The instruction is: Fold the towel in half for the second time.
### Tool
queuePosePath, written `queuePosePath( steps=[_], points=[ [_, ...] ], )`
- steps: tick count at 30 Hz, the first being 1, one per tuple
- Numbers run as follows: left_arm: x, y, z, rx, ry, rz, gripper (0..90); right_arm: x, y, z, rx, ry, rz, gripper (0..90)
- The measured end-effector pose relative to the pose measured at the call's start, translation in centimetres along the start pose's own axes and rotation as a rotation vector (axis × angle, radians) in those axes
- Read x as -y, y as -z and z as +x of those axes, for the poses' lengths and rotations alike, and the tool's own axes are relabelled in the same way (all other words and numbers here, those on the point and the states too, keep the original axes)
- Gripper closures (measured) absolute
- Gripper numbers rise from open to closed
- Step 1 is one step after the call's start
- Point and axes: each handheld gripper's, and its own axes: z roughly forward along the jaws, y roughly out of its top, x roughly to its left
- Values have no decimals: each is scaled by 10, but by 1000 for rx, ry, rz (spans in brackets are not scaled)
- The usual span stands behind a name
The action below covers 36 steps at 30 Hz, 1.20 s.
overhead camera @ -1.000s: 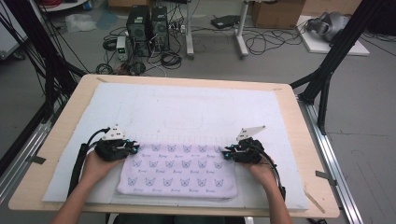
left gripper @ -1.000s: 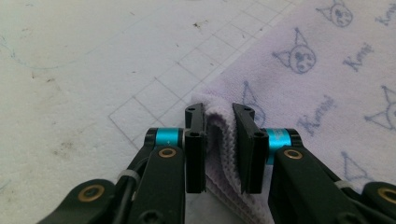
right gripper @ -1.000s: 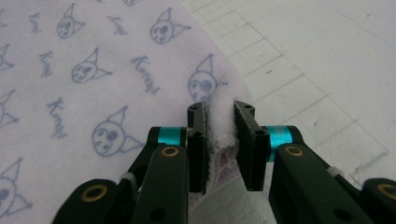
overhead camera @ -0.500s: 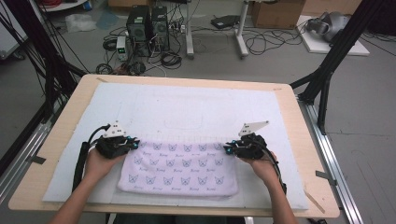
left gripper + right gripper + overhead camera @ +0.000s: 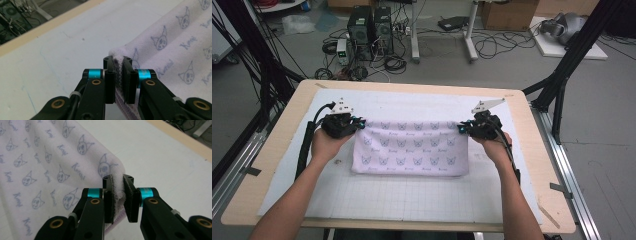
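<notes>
While the lilac cat-print towel (image 5: 411, 148) lies flat mid-surface with its long axis running left to right, its far edge is pinched at both corners: left gripper (image 5: 357, 123) clenched on the far-left corner, right gripper (image 5: 460, 128) clenched on the far-right one, fabric bunched between each pair of jaws. Both hands sit equally close, towel stretching toward the person. Can't really tell if it's already doubled, the near hem looks thick. White mat (image 5: 412, 200) underneath, wooden table (image 5: 302, 92) around
</notes>
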Motion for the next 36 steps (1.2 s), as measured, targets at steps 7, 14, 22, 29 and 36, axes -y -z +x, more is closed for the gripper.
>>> queuePosePath(
  steps=[7,14,22,29,36],
  points=[
    [-11,-28,21,-120,33,66,610,-11,-16,-25,24,-88,-36,629],
    [2,-22,17,-83,41,67,579,2,-20,-17,-4,-102,-10,576],
    [28,-4,-8,9,12,39,599,27,-15,6,-37,-95,23,598],
    [62,11,-37,163,-19,46,729,56,-32,32,-109,-112,82,680],
    [84,17,-45,159,-58,92,657,72,-29,48,-73,-82,57,705]
  ],
)
